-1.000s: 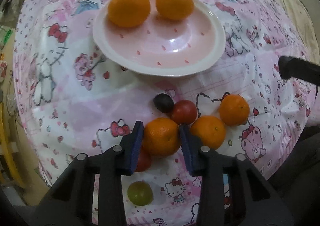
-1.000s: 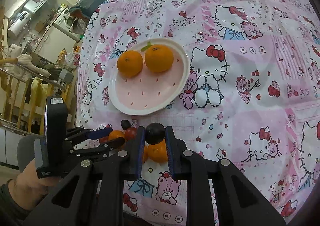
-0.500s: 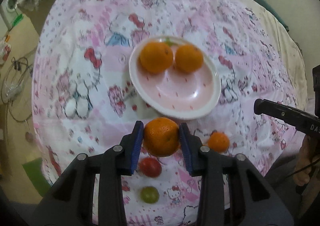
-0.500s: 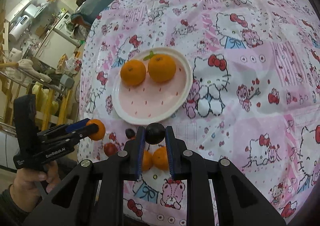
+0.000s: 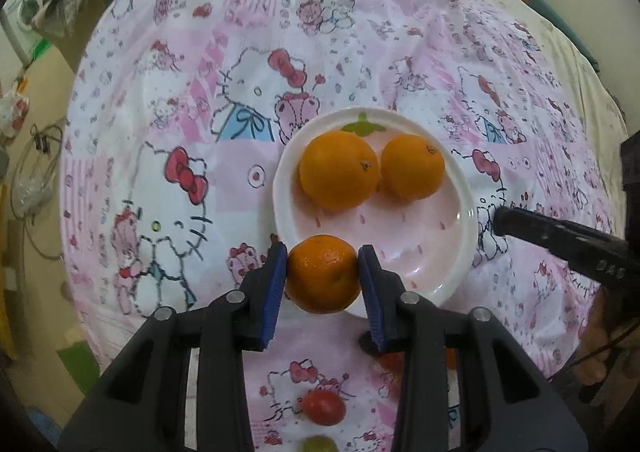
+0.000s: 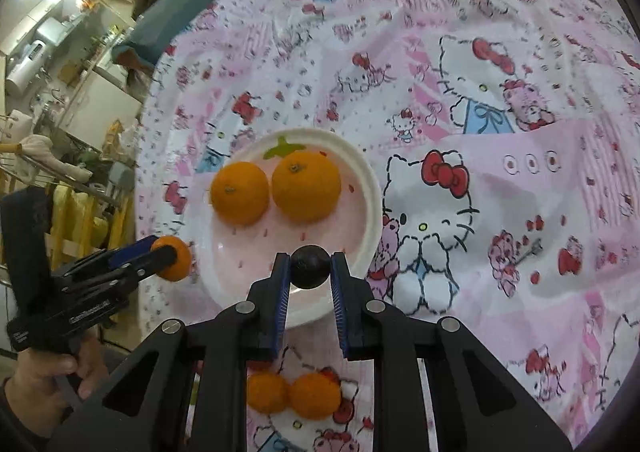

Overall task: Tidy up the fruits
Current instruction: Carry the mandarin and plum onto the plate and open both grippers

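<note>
Left claw (image 5: 323,279) is clamped on a small orange (image 5: 323,275), pads pressing both its sides, and I have it hanging over the near rim of the pink plate (image 5: 460,260). Right claw (image 6: 310,270) is clamped on a dark round fruit (image 6: 310,266), likewise held over the plate's near edge. Just beyond both claws, on the far half of the plate, two oranges already sit side by side and touching, the big orange (image 5: 339,171) and the smaller plated orange (image 5: 413,166); I count those as done. Behind the claws, closer to me on the cloth-covered worktop (image 5: 160,132), loose fruit remains: a red fruit (image 5: 323,407) and a green fruit (image 5: 318,444) under the left claw, and a pair of oranges (image 6: 294,392) under the right claw. I judge the job roughly halfway: two fruits placed, two in the claws not yet set down, at least four waiting. From the right-hand view, the left claw is off to the left, near the plate's left rim.
</note>
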Action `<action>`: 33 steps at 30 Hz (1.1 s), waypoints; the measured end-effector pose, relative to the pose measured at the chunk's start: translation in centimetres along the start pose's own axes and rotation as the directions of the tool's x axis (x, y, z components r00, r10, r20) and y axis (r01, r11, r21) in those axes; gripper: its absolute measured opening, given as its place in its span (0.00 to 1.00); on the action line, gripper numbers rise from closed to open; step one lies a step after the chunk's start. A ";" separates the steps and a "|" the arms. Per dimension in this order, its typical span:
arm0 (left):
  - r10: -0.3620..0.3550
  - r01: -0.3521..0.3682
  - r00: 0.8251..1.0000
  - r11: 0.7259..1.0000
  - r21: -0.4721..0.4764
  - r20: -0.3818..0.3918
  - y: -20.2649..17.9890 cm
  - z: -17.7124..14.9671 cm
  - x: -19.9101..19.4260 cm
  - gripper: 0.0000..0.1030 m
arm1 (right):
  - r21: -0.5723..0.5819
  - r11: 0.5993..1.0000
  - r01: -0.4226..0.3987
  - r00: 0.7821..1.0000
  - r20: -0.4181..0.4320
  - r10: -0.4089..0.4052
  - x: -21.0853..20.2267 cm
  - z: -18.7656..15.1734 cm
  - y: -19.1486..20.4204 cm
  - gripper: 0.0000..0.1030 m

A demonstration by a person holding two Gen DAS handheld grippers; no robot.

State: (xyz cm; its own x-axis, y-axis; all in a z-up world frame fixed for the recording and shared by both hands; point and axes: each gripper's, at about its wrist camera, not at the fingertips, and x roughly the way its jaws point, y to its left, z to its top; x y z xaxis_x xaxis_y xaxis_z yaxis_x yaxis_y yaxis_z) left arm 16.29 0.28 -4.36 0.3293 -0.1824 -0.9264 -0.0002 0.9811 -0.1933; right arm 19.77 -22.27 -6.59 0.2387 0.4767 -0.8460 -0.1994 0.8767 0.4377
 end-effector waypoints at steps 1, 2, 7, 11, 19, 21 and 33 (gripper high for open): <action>-0.004 0.004 1.000 1.000 0.001 -0.008 -0.1 0.1 0.3 0.31 | -0.004 1.000 0.006 1.000 -0.009 -0.006 0.7 0.3 0.0 0.21; -0.004 0.004 1.000 1.000 0.007 -0.013 -0.3 0.1 0.6 0.31 | -0.006 1.000 0.008 1.000 -0.017 -0.008 1.2 0.5 0.0 0.21; 0.011 -0.010 0.999 0.999 0.030 -0.033 -1.0 0.7 2.2 0.31 | -0.013 1.000 0.000 0.998 -0.057 -0.001 4.2 1.7 -0.3 0.21; 0.006 -0.004 0.998 0.999 0.034 -0.056 -1.3 1.1 3.6 0.31 | -0.008 1.000 -0.001 0.997 -0.082 0.001 5.7 2.0 -0.8 0.21; -0.008 0.011 0.995 0.999 0.035 -0.095 -2.1 1.2 4.6 0.32 | 0.046 0.999 -0.021 0.991 -0.133 0.027 7.1 1.8 -1.9 0.24; -0.019 0.022 0.995 0.999 0.025 -0.098 -2.2 1.3 4.7 0.32 | 0.043 0.999 -0.022 0.991 -0.130 0.027 7.1 1.8 -1.9 0.24; -0.041 0.044 0.994 0.999 0.026 -0.098 -3.0 1.3 5.0 0.32 | 0.082 0.996 -0.017 0.990 -0.136 0.028 6.2 2.1 -2.2 0.29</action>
State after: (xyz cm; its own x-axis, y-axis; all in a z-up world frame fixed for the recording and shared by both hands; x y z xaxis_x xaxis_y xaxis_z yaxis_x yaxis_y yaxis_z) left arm 19.22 -3.48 -8.00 0.2352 -0.2278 -0.9449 0.0388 0.9736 -0.2251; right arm 23.67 -21.15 -12.17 0.1019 0.4882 -0.8667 -0.1249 0.8707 0.4758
